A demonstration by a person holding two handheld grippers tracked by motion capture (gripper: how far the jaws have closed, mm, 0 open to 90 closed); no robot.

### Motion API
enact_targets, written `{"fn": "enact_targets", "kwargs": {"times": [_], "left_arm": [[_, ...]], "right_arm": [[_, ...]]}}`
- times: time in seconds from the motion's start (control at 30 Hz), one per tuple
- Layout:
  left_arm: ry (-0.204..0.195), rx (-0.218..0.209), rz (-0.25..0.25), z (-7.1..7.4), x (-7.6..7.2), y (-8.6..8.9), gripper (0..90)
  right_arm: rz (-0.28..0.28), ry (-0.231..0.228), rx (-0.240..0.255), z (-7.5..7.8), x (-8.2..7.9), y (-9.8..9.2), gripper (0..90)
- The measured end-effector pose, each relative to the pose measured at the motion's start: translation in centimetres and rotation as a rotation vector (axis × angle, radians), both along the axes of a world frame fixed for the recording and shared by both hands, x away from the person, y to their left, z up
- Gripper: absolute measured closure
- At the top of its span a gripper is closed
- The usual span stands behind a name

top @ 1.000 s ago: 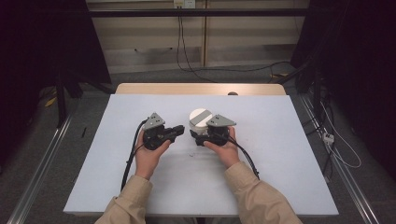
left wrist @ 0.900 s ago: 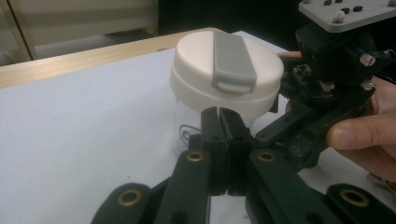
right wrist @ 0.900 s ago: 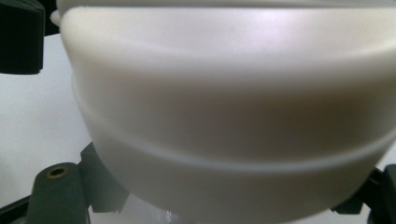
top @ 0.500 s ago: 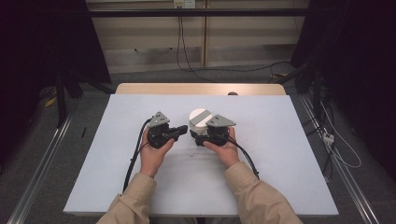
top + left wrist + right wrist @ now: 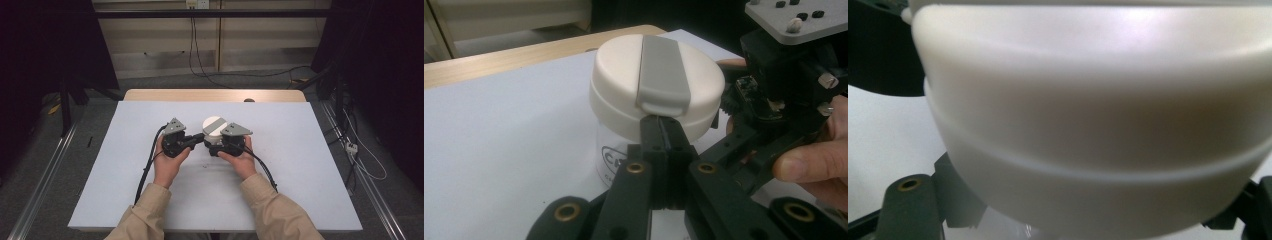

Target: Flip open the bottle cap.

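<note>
A small clear jar with a cream-white lid stands on the white table. Across the top of the lid runs a grey flap. My right gripper is shut on the jar from the right, and in its own view the lid looms close, with one finger at each lower corner. My left gripper is shut, its tips touching the lid's rim right under the end of the grey flap. In the high view the left gripper points right at the jar.
A white sheet covers the table, with a wooden strip along the far edge. Black cables trail from both grippers toward the person. Dark stands and floor cables surround the table.
My left gripper has slid a little to the right, up to the jar. The right gripper and the jar have stayed in place.
</note>
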State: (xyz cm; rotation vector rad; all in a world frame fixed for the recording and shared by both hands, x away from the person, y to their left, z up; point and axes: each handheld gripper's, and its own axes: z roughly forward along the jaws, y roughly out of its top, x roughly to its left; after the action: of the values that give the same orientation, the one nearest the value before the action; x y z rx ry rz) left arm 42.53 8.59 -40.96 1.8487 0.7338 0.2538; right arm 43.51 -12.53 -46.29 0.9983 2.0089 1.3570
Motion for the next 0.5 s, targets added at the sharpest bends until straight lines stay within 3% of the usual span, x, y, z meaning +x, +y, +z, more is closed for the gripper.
{"fn": "enact_targets", "kwargs": {"times": [0.5], "left_arm": [[-0.010, -0.023, 0.012, 1.4, 0.0, -0.1, 90.0]], "right_arm": [[-0.001, 0.000, -0.003, 0.0, 0.0, 0.0, 18.9]]}}
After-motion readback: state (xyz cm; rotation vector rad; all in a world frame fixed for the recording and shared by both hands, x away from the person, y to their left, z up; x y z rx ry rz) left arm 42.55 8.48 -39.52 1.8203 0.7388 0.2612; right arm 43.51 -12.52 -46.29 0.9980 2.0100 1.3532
